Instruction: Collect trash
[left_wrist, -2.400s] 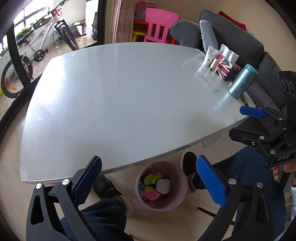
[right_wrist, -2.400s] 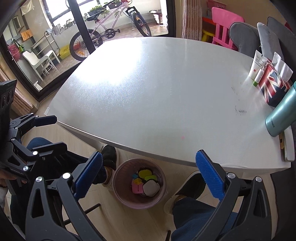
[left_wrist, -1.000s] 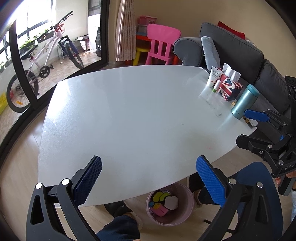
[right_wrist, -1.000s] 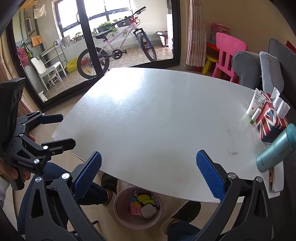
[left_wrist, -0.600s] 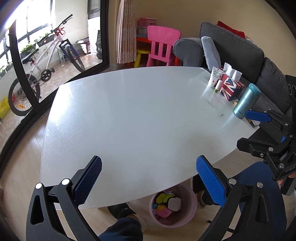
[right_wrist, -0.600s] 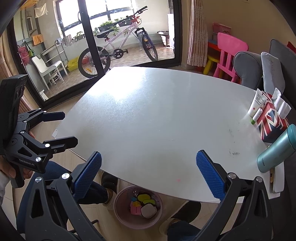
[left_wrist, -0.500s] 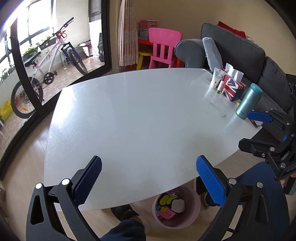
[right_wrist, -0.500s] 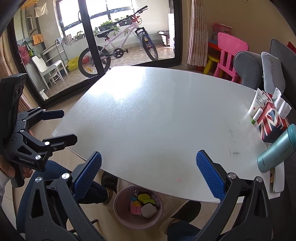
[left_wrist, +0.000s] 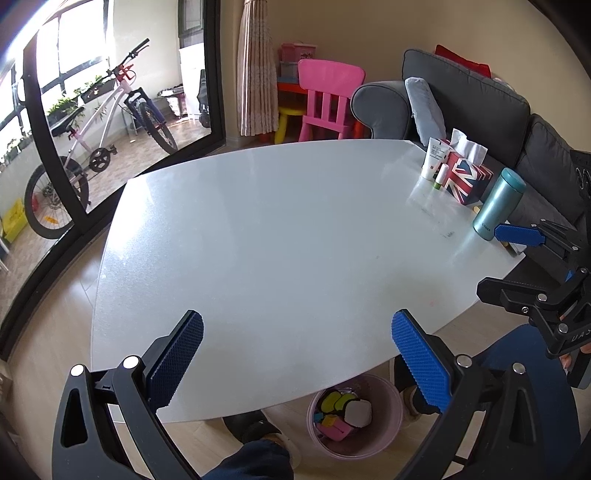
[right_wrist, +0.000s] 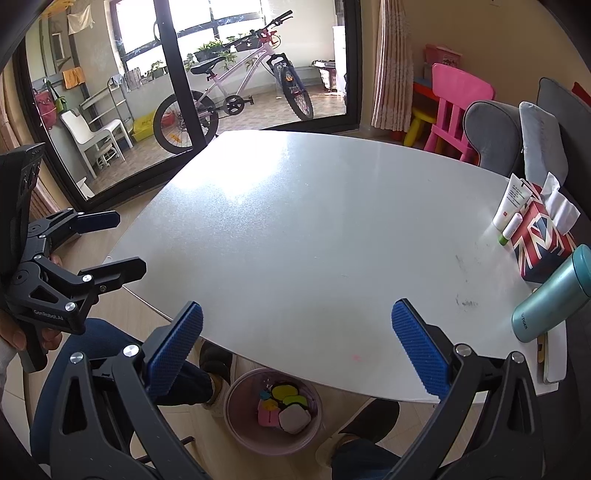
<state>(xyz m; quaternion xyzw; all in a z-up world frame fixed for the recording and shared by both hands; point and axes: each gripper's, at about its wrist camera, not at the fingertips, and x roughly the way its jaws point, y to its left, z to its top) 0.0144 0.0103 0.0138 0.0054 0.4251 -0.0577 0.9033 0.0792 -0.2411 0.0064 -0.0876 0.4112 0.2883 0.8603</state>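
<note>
My left gripper (left_wrist: 297, 363) and right gripper (right_wrist: 297, 352) hang spread and empty above the white table (left_wrist: 277, 240); the pink trash bin (right_wrist: 273, 415) sits below both, on the floor.

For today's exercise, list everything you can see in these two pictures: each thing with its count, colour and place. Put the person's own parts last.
table: one, white, centre
bin: one, pink, on the floor under the table's near edge, holding colourful scraps
tissue box: one, Union Jack print, table's right end
tube: one, white, beside the box
flask: one, teal, near the box
chair: one, pink, behind the table
sofa: one, grey, right
bicycle: one, white, outside the glass
left claw: open, empty
right claw: open, empty
</note>
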